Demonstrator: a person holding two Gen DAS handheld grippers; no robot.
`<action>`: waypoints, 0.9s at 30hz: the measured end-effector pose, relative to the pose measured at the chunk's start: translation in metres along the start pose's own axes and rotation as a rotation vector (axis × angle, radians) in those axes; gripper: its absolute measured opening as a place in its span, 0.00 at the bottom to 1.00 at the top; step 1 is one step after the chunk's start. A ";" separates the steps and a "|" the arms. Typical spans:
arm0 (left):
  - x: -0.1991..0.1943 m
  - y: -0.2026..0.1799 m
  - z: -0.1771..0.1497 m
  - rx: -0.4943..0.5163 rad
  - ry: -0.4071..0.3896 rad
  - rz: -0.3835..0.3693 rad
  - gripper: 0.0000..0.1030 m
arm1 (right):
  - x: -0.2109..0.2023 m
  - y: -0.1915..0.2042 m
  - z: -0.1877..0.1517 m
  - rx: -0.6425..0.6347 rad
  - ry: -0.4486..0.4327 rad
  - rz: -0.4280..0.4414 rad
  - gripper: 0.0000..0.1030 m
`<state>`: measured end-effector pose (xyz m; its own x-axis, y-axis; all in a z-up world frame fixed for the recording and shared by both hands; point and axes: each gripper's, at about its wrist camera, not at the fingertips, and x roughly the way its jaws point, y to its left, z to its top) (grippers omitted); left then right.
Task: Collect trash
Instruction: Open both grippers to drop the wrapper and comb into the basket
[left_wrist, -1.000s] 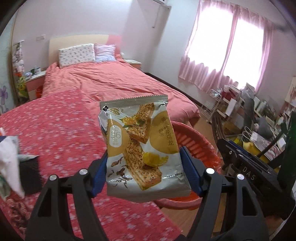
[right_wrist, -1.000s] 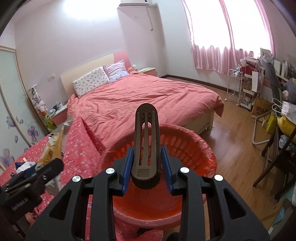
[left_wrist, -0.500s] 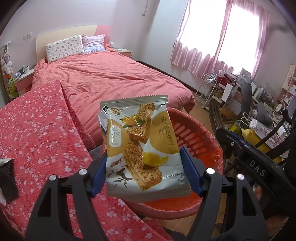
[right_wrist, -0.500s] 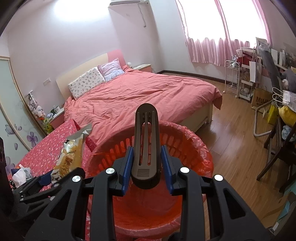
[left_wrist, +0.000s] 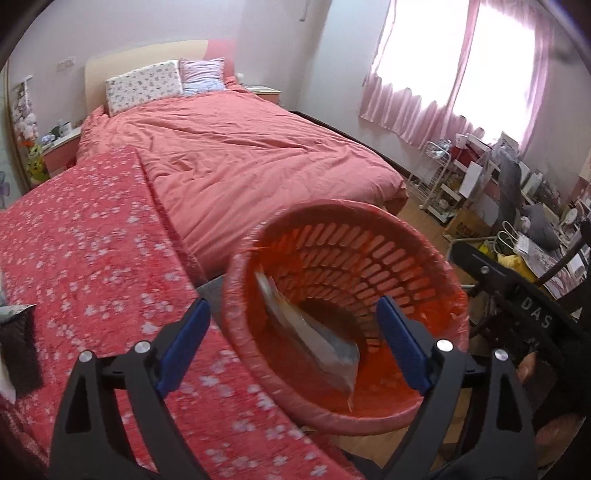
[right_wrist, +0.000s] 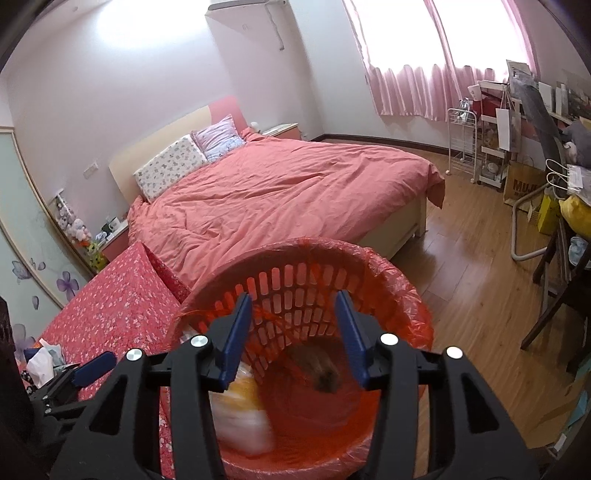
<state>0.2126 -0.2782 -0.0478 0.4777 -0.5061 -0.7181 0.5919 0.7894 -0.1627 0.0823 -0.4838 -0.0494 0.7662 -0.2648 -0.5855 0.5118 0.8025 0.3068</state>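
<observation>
An orange slotted waste basket (left_wrist: 424, 258) with a red liner stands at the edge of the red flowered table (left_wrist: 92, 240). My left gripper (left_wrist: 291, 343) is open and empty, over the basket's near rim. A silver and yellow snack packet (left_wrist: 314, 332) is inside the basket, blurred, and shows in the right wrist view (right_wrist: 243, 410) too. My right gripper (right_wrist: 295, 332) is open and empty above the basket (right_wrist: 399, 280). A dark blurred object (right_wrist: 321, 369) is low inside the basket.
A bed with a pink cover (left_wrist: 240, 155) lies behind the table. White tissue and dark wrappers (right_wrist: 40, 362) lie on the table's left part. A cluttered desk, rack and chair (right_wrist: 535, 166) stand on the wood floor at right.
My left gripper opened and the snack packet dropped into the basket. My right gripper opened and the dark slotted piece it held left its fingers. Both grippers moved nearer the basket.
</observation>
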 end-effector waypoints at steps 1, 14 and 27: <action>-0.004 0.004 0.000 -0.004 -0.003 0.008 0.86 | -0.002 0.000 0.000 -0.001 -0.005 -0.008 0.46; -0.082 0.070 -0.031 -0.071 -0.042 0.183 0.92 | -0.032 0.033 -0.009 -0.091 -0.022 -0.007 0.46; -0.189 0.199 -0.104 -0.283 -0.098 0.470 0.96 | -0.042 0.141 -0.064 -0.254 0.098 0.192 0.46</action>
<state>0.1723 0.0105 -0.0147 0.7146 -0.0967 -0.6928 0.1100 0.9936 -0.0252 0.0970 -0.3251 -0.0295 0.7915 -0.0532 -0.6088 0.2395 0.9436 0.2288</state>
